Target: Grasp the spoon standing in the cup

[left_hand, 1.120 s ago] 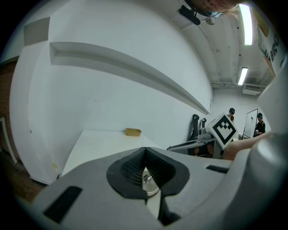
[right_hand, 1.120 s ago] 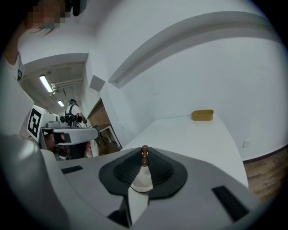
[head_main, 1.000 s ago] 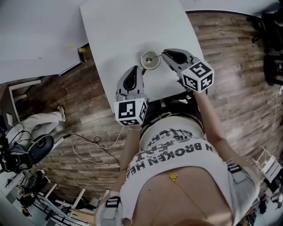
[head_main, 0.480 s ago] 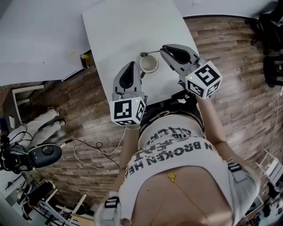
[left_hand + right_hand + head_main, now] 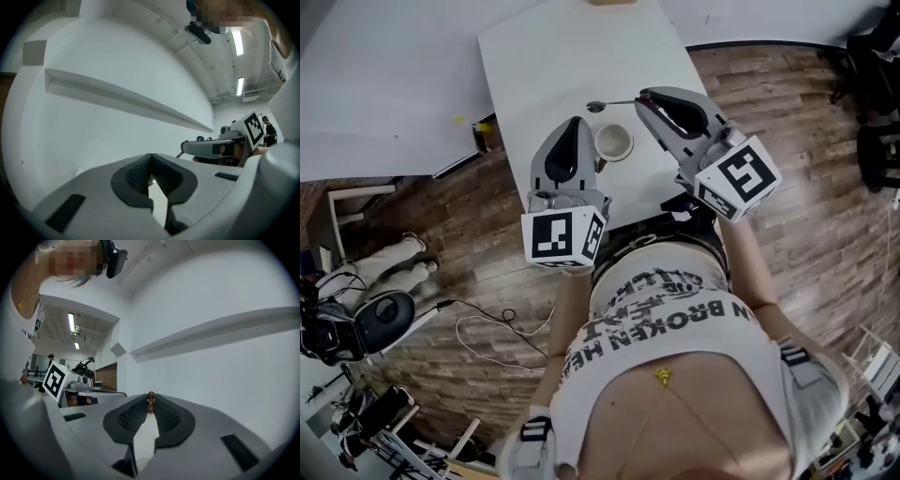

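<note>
Task state: the grasp looks done. The spoon no longer stands in the cup.
Right gripper: the right gripper is closed down tight on the spoon. In the right gripper view the brown, beaded tip of the handle sits pinched at the very front of the pads.
Spoon: it hangs roughly level in the air above the white surface. Its bowl points away from the right gripper, and it lies beyond the cup's far rim, clear of it.
Cup: upright on the surface, empty as far as the head view shows.
Left gripper: the left gripper is just beside the cup with its jaws together at the tips. A small bright glint shows between the pads and I cannot tell what it is. Whether this gripper touches the cup I cannot tell.
What is left: nothing of the grasp itself, by my reading, beyond keeping the hold firm.
Change from a second ago: then the spoon stood in the cup with the right gripper at its rim. Half a second ago the bowl was just over the rim. Now it is out and apart. Both grippers show larger in the head view, so they have risen. The cup has stayed on the surface.
</note>
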Available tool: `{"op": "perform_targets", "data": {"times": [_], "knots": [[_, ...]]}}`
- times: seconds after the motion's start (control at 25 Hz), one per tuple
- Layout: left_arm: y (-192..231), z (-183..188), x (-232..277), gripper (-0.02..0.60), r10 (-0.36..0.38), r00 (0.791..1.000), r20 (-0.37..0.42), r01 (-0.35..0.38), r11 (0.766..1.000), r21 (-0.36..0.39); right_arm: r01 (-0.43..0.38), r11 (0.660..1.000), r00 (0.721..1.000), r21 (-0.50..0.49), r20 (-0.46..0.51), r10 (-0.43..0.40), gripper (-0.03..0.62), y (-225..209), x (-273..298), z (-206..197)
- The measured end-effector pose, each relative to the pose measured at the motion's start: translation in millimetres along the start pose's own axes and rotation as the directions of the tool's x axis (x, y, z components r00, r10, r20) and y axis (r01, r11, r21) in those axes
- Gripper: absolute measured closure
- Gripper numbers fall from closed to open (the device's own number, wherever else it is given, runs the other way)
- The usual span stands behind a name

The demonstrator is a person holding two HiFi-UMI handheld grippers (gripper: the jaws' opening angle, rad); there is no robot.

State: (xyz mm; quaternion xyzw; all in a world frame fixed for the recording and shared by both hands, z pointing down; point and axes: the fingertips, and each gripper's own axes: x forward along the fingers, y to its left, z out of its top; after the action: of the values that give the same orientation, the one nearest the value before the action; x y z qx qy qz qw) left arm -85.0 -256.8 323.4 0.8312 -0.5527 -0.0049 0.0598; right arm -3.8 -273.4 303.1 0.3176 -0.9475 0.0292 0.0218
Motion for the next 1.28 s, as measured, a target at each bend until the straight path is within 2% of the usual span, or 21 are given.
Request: {"op": "perform_targets", "data": {"times": [0.48,1.28], "knots": [[-8,5,-7,0.586,0.004,1.000,0.016,-0.004,1.000,0.019,0.000,1.000,1.000,-0.013,0.031,0.000,0.551,7,-9,10],[-9,4,-7,0.586,0.011,1.000,0.014,-0.011,1.000,0.013,-0.002,1.000,1.000,-0.015,0.024,0.002,0.553,7,-10,11]]}}
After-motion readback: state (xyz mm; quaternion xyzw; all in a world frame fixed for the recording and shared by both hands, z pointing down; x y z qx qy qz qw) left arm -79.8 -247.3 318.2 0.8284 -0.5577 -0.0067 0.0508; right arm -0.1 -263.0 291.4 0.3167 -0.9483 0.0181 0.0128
